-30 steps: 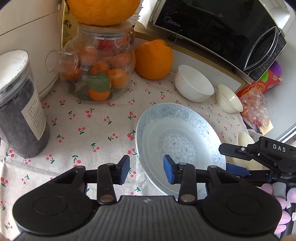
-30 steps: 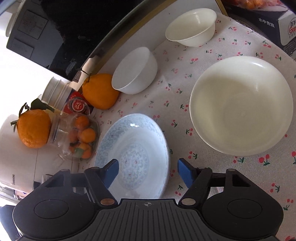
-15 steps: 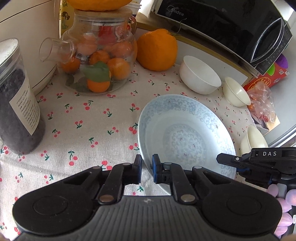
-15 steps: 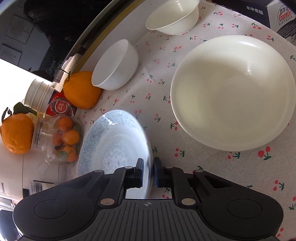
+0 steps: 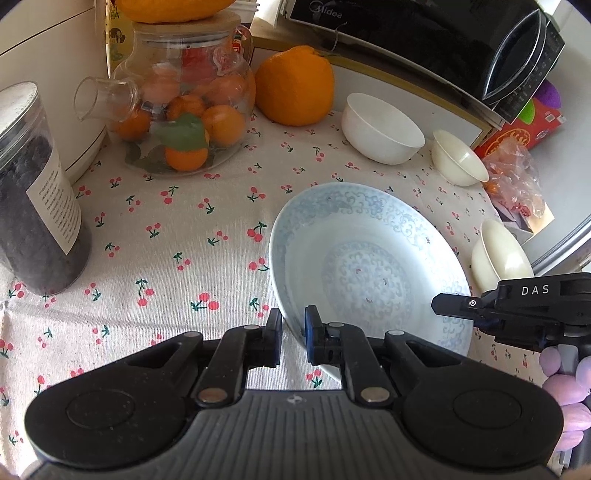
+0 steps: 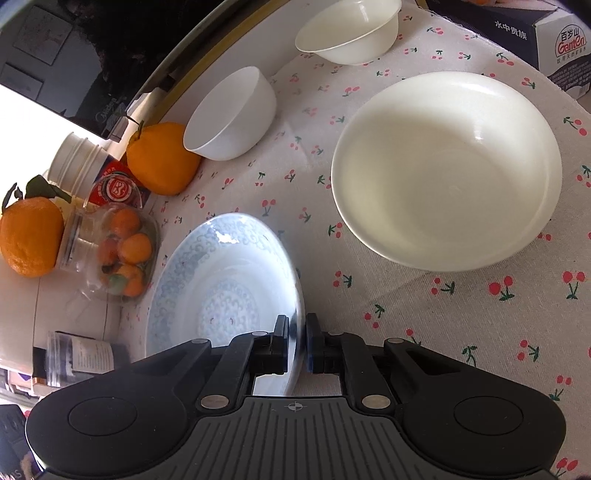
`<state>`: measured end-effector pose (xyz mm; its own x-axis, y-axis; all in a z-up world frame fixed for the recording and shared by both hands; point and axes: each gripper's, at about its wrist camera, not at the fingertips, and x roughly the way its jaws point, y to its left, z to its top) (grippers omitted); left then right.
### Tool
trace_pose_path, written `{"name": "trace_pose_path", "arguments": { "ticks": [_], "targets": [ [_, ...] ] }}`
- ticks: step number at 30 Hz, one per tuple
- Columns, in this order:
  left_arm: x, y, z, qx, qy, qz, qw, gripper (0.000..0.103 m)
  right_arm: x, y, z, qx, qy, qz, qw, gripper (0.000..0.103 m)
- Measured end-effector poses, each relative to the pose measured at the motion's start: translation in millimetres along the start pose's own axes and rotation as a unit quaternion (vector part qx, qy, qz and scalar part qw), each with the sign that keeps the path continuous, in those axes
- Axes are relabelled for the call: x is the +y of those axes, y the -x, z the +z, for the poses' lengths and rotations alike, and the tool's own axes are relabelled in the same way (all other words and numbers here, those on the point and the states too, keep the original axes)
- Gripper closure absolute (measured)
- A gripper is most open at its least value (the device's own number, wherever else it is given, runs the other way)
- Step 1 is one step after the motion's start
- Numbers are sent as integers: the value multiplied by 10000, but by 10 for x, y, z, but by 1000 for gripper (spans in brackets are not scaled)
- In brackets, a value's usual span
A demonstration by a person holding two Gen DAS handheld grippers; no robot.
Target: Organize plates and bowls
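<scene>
Between the pads of the left gripper [image 5: 293, 341] sits the near-left rim of the blue patterned plate [image 5: 369, 266]; the jaws have just closed and now pinch that rim with little gap left. The right gripper [image 6: 295, 341] is clamped likewise on the opposite rim of the same plate, as its own view shows, so both hands hold the one plate across its width. The plate extends forward from each gripper and tilts, its far edge low toward the cherry-print cloth [image 5: 177, 229].

To the right of the right gripper, apart from the held plate, lies the large cream plate [image 6: 447, 170], judged the likely stacking target; the cloth between them is bare. Beyond it stand a white bowl [image 6: 229, 114] and a cream bowl [image 6: 351, 33].

Ahead and left of the left gripper are a glass teapot of fruit [image 5: 184, 110], an orange [image 5: 295, 86] and a dark jar [image 5: 33, 206], all off the path.
</scene>
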<state>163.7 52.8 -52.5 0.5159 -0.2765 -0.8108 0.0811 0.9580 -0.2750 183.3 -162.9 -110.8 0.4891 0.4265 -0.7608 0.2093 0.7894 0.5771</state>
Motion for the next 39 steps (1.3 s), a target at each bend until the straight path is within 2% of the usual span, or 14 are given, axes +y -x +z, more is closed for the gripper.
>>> {"name": "trace_pose_path", "arguments": {
  "ticks": [26,39],
  "targets": [
    [-109,105,-162,282,-251,76,9993,91,23,57,-48,333,115,-291,9990,92],
    [-145,106,-172,351,-323,114,9988,88,25,57,-32,357,241,-309,9986,89]
  ]
}}
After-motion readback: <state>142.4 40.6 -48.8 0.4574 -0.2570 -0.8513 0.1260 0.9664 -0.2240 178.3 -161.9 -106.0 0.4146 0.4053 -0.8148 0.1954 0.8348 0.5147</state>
